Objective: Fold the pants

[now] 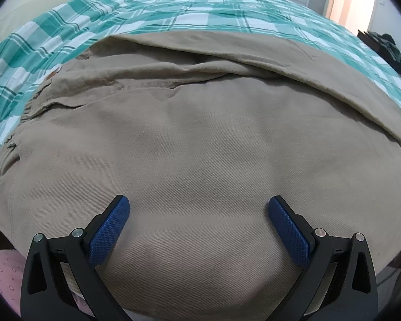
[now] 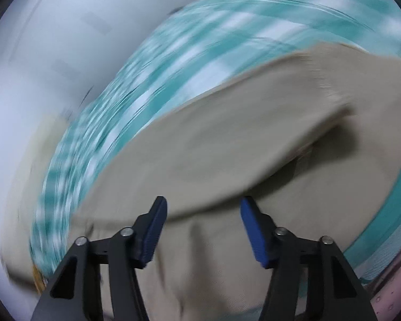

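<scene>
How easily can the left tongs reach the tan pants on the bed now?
Probably yes. The left tongs hang open directly over the tan pants spread on the checked sheet, and nothing lies between them.

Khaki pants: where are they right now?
The khaki pants lie spread on the green plaid bedsheet, filling the left wrist view just ahead of the open left hand-held gripper.

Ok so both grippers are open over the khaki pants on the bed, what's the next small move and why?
Probably lower the left hand-held gripper and pinch the pants: its jaws are open over flat fabric, holding nothing, and the right hand-held gripper, also open, is too blurred to place.
</scene>
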